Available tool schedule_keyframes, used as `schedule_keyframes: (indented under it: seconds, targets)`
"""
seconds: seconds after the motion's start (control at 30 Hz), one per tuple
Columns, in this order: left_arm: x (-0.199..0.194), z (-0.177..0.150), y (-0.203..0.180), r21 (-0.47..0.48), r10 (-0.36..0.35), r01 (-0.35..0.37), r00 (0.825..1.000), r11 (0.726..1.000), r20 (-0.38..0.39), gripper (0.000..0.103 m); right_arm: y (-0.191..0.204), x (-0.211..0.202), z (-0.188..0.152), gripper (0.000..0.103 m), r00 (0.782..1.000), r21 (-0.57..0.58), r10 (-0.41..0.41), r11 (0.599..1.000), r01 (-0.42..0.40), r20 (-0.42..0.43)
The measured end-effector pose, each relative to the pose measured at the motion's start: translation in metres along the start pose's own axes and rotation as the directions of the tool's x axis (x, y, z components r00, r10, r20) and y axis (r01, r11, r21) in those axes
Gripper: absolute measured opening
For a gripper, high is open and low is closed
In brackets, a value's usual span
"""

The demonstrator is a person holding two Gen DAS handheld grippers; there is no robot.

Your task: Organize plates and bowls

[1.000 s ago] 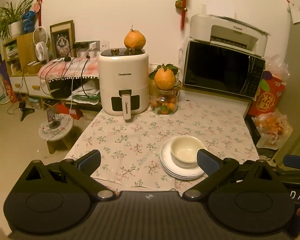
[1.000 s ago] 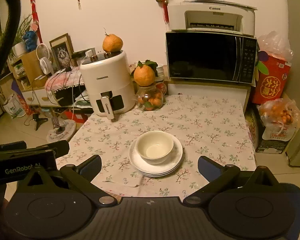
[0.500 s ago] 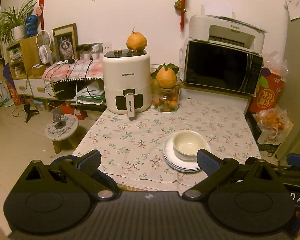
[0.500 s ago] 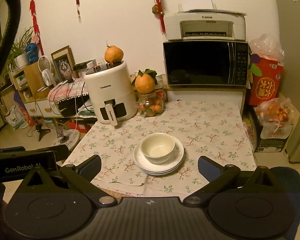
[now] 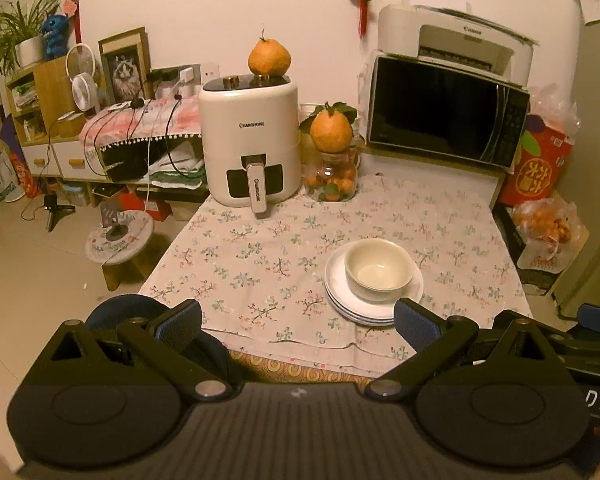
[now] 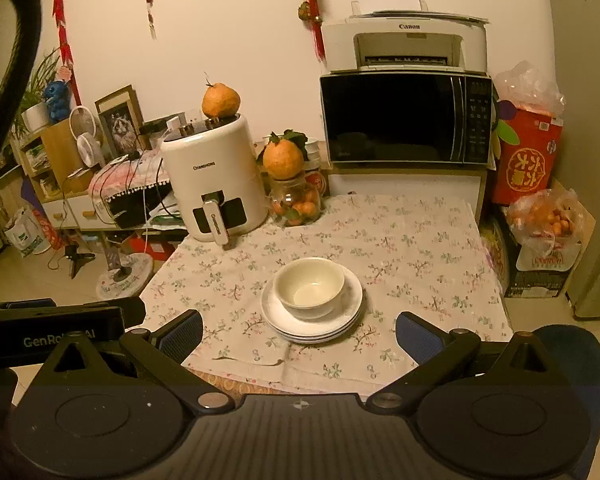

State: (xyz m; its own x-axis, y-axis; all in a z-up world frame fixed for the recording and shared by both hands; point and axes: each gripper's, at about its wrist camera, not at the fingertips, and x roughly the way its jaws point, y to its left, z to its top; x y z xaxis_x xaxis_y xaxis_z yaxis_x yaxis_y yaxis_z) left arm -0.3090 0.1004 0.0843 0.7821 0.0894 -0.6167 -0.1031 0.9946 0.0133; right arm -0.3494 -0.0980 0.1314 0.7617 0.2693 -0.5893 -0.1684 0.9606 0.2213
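- Left gripper (image 5: 298, 322): I read its fingers (image 5: 180, 320) as spread wide, nothing between them, held back off the near edge of the surface (image 5: 260, 256).
- Right gripper (image 6: 300, 330): fingers (image 6: 416, 336) likewise released and empty, also short of the near edge. The left unit's black body shows at the lower left of the right wrist view.
- Bowl (image 5: 379, 270): cream, upright, empty, sitting on top of a stack of white plates (image 5: 340, 300). The stack rests on the floral tablecloth (image 5: 240, 248), toward the near right part of the surface, apart from everything else.
- From the right wrist view the bowl (image 6: 309, 287) and plates (image 6: 352, 312) lie roughly centred between the two fingers but well ahead of them; no contact.
- Back of the surface: white air fryer (image 5: 251, 140) with an orange citrus fruit (image 5: 269, 58) on its lid; just beside it a glass jar of small oranges (image 5: 333, 184) topped by another citrus fruit.
- Behind right: black microwave (image 5: 446, 124) carrying a Canon printer (image 5: 456, 36).
- Low round stool (image 5: 120, 238) on the floor to the left of the surface.
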Motion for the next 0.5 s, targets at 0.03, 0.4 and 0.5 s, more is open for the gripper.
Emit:
schedule_keyframes:
  seconds: [0.03, 0.4, 0.5]
  targets:
    - [0.0003, 0.0001, -0.0005, 0.002, -0.001, 0.001, 1.000, 1.000, -0.002, 0.102, -0.0005, 0.0002, 0.0000, 0.101, 1.000, 0.002, 0.000, 1.000, 0.000, -0.002]
    - [0.0057, 0.0011, -0.0031, 0.020, -0.007, 0.007, 1.000, 1.000, -0.025, 0.102, -0.0041, 0.0030, -0.0008, 0.101, 1.000, 0.011, -0.009, 1.000, 0.009, -0.019]
    - [0.0079, 0.0017, -0.0025, 0.018, -0.013, 0.014, 0.999, 1.000, -0.036, 0.102, -0.0043, 0.0046, -0.0009, 0.101, 1.000, 0.012, -0.009, 1.000, 0.010, -0.023]
